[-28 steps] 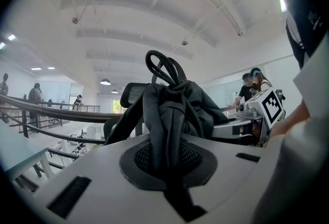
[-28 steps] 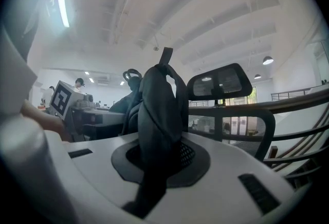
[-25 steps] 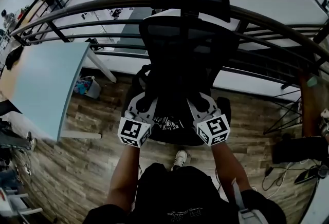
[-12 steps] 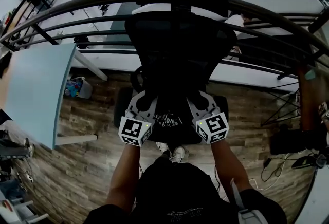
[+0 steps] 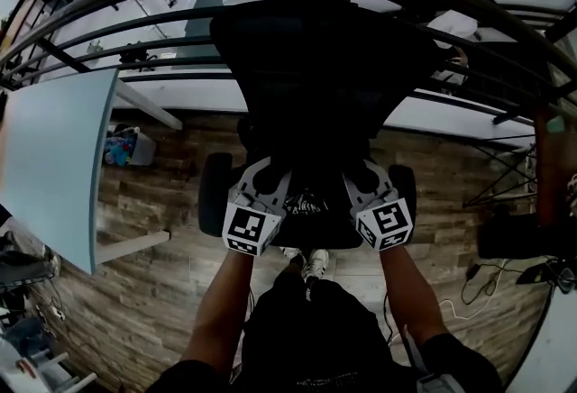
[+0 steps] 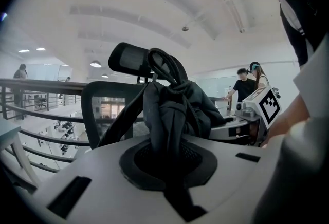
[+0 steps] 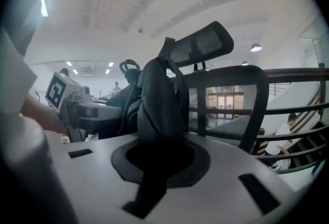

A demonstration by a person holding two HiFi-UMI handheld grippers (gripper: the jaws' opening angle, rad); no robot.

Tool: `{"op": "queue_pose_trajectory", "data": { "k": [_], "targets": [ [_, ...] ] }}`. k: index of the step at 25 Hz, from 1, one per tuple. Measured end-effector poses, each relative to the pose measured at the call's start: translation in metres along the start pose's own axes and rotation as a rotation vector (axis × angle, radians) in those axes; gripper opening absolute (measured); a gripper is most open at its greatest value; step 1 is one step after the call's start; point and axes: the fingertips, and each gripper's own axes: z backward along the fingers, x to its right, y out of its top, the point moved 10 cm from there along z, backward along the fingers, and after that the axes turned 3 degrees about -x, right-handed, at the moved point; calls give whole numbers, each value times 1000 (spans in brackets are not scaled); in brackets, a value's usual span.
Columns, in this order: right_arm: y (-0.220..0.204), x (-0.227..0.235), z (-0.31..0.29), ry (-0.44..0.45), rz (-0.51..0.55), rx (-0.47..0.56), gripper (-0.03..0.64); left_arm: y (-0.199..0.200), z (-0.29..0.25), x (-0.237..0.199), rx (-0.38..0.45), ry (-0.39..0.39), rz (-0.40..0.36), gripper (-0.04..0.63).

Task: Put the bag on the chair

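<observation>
A black mesh office chair point(image 5: 315, 67) stands ahead of me against the railing. In the head view both grippers hover over the front of its seat point(image 5: 315, 233), with a dark bag point(image 5: 311, 200) bunched between them. My left gripper point(image 5: 269, 182) is shut on a fold of the bag's fabric point(image 6: 169, 115), and my right gripper point(image 5: 362, 182) is shut on another fold point(image 7: 159, 99). In both gripper views the bag hangs in front of the chair's backrest point(image 6: 110, 110) and headrest point(image 7: 203, 43). Whether the bag touches the seat is hidden.
A light blue table point(image 5: 50, 157) stands at the left, with a small bin point(image 5: 122, 148) beside its leg. A dark metal railing point(image 5: 108, 4) runs behind the chair. Cables and dark gear point(image 5: 527, 256) lie on the wooden floor at the right. Two people point(image 6: 248, 83) stand far off.
I have come closer to the chair, which now fills more of the head view. Both grippers, still shut on the bag, have shifted slightly forward over the seat.
</observation>
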Motion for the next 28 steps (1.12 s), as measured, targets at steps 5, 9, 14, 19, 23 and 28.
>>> {"op": "queue_pose_trajectory", "data": {
  "k": [5, 9, 14, 19, 23, 28],
  "targets": [
    [-30, 13, -24, -12, -25, -57, 46, -32, -25, -13, -55, -21, 33, 32],
    [-51, 21, -42, -22, -32, -94, 46, -55, -41, -24, -83, -27, 44, 31],
    [-75, 31, -56, -27, -47, -117, 46, -78, -57, -29, -114, -28, 77, 32],
    [-93, 37, -67, -36, -68, -135, 46, -95, -68, -32, -142, -21, 98, 32],
    [-105, 41, -72, -43, -81, -151, 46, -106, -72, -32, -182, -27, 117, 32],
    [-109, 42, -79, -44, -84, -150, 48, -112, -77, -36, -167, -11, 115, 32]
  ]
}}
